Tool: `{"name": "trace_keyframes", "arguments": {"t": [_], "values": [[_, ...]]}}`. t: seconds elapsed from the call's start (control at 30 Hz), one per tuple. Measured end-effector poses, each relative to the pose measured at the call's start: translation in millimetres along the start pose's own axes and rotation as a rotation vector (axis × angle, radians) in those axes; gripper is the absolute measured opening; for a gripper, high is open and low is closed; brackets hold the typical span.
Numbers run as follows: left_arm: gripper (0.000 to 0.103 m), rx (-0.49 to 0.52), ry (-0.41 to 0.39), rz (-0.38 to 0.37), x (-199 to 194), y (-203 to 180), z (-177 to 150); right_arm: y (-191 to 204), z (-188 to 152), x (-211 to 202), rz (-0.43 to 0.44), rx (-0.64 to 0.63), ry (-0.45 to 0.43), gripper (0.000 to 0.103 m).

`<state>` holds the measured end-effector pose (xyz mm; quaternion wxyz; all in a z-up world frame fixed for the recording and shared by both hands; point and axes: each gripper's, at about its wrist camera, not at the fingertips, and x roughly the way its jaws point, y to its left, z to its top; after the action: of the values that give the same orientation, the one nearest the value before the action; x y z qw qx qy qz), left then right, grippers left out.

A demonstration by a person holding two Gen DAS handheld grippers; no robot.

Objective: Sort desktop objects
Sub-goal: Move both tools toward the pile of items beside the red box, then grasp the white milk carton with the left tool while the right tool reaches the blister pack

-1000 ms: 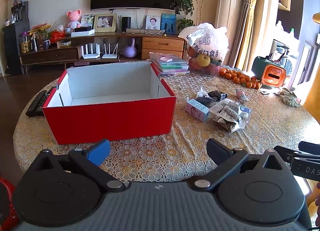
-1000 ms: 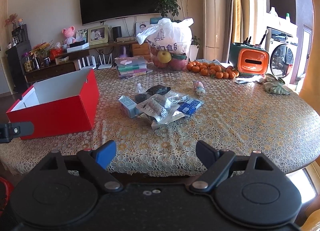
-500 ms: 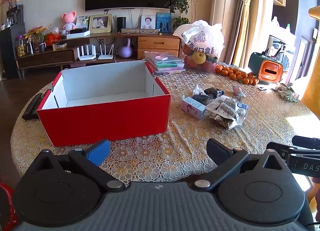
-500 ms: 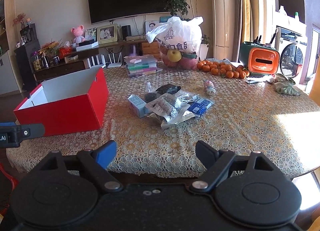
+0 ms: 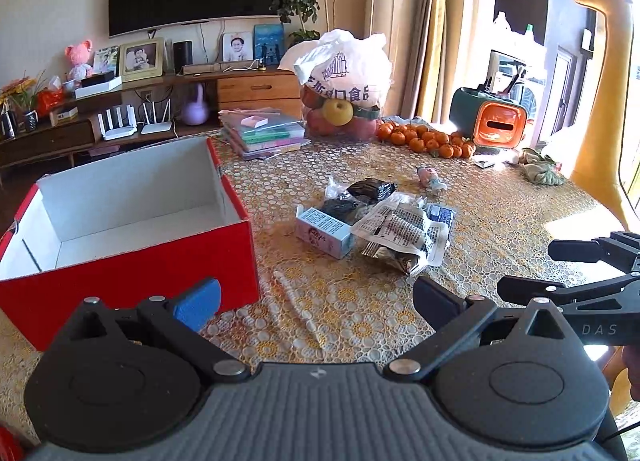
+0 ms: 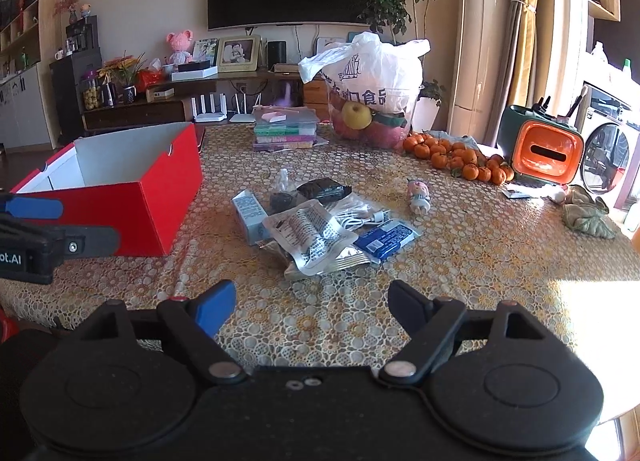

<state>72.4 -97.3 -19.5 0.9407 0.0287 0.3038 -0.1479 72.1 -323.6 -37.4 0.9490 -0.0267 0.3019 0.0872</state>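
Observation:
An empty red box [image 5: 132, 257] [image 6: 160, 201] with a white inside stands on the left of the table. To its right lies a pile: a small pale blue carton [image 5: 324, 231] [image 6: 250, 215], a silver printed pouch [image 5: 404, 229] [image 6: 316, 237], a black packet [image 5: 370, 189] [image 6: 324, 189], a blue packet [image 6: 386, 241] and a white cable [image 6: 360, 215]. A small figurine [image 5: 430, 179] [image 6: 418, 195] lies beyond. My left gripper [image 5: 316, 299] is open over the near table edge, beside the box's front corner. My right gripper [image 6: 312, 303] is open, short of the pile.
At the back of the table [image 6: 480, 261] are a stack of books [image 6: 286, 127], a white bag of fruit [image 6: 374, 89], several tangerines [image 6: 456, 159], an orange and green holder [image 6: 546, 151] and a crumpled cloth [image 6: 588, 217]. A yellow giraffe figure [image 5: 604, 73] stands at the right.
Both grippers have moved forward over the table edge toward the pile, and the left view has swung to the right. Both stay open with nothing in them.

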Motion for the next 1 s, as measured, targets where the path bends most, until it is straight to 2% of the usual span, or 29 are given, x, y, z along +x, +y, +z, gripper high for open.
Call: {"name": "trace_keyframes", "arguments": {"t": [0.57, 1.0], "values": [[0.102, -0.062, 0.047, 0.046, 97.6, -11.7, 54.7, -14.7, 20.6, 64.9, 0.047, -0.146, 0.026, 0.08], [0.102, -0.12, 0.133, 0.084, 155.3, -11.9, 69.5, -14.5, 25.0, 100.9, 0.061, -0.186, 0.035, 0.079]]}}
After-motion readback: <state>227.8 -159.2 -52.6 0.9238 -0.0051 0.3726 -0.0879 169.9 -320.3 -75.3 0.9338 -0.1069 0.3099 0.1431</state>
